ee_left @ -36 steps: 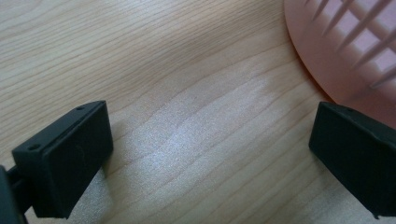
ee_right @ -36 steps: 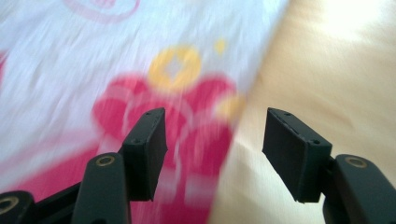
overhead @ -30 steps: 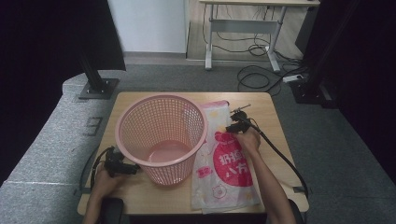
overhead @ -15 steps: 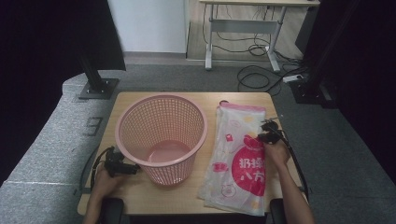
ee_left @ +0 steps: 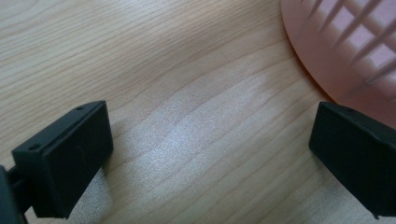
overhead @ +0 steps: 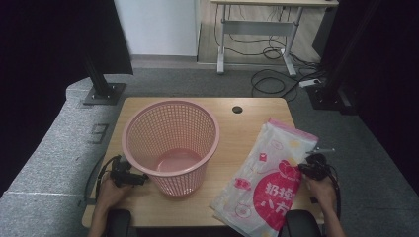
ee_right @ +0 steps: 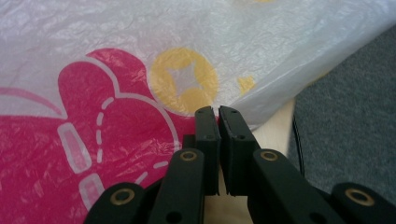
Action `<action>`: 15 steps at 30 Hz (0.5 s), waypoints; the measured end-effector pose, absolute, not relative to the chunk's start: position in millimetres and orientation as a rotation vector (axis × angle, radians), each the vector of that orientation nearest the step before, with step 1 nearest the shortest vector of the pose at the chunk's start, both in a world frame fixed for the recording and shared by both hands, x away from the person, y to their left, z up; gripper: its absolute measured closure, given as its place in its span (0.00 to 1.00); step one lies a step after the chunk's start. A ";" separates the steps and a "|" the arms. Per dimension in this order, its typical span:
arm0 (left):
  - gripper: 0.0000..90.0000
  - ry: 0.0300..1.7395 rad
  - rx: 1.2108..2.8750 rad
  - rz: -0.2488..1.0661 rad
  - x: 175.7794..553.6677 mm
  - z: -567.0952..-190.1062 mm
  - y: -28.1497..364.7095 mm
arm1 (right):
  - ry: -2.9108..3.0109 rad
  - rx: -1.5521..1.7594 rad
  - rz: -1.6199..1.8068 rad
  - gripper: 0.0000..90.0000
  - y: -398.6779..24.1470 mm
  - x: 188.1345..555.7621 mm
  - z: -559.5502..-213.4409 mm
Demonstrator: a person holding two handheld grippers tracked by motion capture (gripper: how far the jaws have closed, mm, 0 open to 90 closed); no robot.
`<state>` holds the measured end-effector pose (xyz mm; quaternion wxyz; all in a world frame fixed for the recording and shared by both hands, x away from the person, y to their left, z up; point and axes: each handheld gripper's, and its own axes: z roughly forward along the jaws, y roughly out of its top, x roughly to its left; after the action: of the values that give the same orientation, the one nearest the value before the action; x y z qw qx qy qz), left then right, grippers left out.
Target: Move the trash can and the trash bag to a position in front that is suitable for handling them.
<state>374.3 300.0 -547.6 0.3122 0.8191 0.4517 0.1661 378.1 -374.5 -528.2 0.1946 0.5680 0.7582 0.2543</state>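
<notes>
Pinching the thin, limp white-and-pink printed plastic bag (overhead: 269, 177) at its edge: right gripper (ee_right: 218, 116) jaws closed on it; slippery, crumples easily; left gripper (ee_left: 210, 154) jaws wide open.

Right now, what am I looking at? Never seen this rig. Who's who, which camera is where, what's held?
No robot arm here: a person sits at a wooden table holding a two-jaw claw in each hand. The high view looks down from above the person's side. The other two cameras ride on the claws and look along their black jaws.

The left claw rests near the foot of a pink mesh basket; in its own view the jaws stand wide apart over bare wood, holding nothing.

The right claw is at the right edge of a white and pink printed plastic bag lying flat on the table. Its jaws are closed at the bag's edge; it seems to pinch the film, though I can't confirm that.
</notes>
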 end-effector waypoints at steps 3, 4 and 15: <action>0.00 1.190 2.179 0.420 374.4 -546.2 299.8 | 2.126 1.592 0.715 0.90 -377.6 367.1 -528.1; 0.00 1.187 2.188 0.414 373.8 -545.7 299.9 | 2.125 1.585 0.717 0.84 -377.5 366.2 -527.2; 0.00 1.065 2.132 0.419 332.0 -516.6 309.7 | 2.075 1.421 0.902 0.06 -358.7 363.1 -510.2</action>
<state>332.0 309.7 -516.6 0.3531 0.8243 0.4118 0.1619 363.1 -358.7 -510.2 0.2327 0.5171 0.7554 0.3283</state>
